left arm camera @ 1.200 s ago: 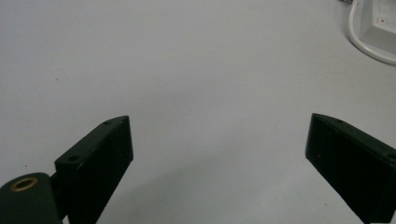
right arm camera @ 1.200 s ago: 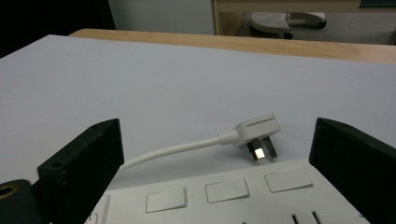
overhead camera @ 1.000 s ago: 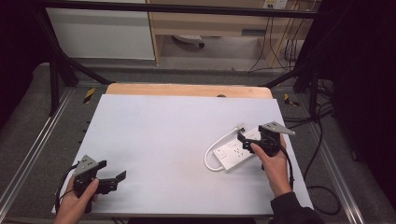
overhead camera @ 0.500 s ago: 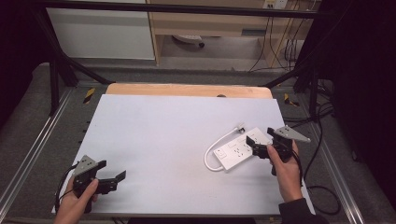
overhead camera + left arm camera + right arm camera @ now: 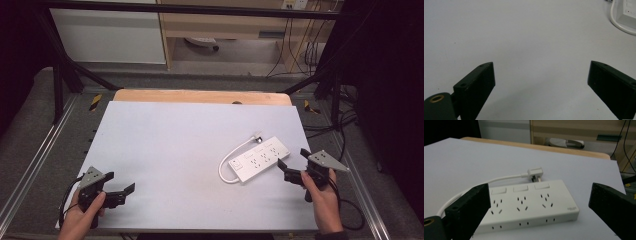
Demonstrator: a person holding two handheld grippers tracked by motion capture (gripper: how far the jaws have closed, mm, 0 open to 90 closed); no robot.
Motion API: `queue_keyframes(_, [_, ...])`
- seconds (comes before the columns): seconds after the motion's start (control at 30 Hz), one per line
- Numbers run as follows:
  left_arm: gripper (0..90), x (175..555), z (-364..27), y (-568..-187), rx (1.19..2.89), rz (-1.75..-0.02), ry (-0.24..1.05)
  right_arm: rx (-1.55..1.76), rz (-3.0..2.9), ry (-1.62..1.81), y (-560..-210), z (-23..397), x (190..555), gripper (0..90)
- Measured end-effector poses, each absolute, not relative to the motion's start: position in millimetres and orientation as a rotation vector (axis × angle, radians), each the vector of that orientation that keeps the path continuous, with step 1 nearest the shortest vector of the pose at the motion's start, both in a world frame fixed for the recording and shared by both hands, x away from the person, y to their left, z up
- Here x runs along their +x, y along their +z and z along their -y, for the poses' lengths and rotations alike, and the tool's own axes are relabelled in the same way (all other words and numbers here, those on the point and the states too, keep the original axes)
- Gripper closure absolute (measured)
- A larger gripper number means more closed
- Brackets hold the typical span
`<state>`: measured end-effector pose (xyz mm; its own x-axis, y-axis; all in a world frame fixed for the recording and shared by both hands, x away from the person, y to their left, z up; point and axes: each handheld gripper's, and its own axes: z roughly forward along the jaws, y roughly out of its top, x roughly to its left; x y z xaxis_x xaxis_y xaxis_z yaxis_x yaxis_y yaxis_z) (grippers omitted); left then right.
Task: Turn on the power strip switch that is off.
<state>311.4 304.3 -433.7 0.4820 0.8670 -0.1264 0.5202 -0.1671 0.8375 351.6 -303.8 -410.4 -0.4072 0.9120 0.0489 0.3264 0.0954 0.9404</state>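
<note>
Table top point(image 5: 175, 150): pale grey, plain, no pattern
Table's far edge point(image 5: 200, 96): light wood, tan
Power strip point(image 5: 260, 158): white, with dark socket slots in three clusters
Its cord point(image 5: 231, 156) and plug point(image 5: 535, 173): white
Left gripper point(image 5: 122, 194): black jaws, grey plate
Right gripper point(image 5: 290, 167): black jaws, grey plate
Floor point(image 5: 30, 135): dark grey

Pwr strip point(image 5: 260, 159) on table point(image 5: 165, 150), R claw point(image 5: 289, 170) beside.

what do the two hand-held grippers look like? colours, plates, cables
Both are black, each with two blocky jaws. The left hand-held gripper and right hand-held gripper each carry a grey three-cornered plate on top and trail a thin black cable. A brass-coloured ring shows near each left jaw's base.
</note>
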Motion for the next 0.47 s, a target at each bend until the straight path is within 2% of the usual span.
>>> queue_keyframes(0.3, [7.5,312,-304,-434,1.838,-1.165,0.490,1.299,-1.947,1.222,-442,319,334,3.5])
queue_keyframes(0.47, [7.5,312,-303,-434,1.844,-1.163,0.489,1.362,-2.019,1.106,-455,314,341,3.6])
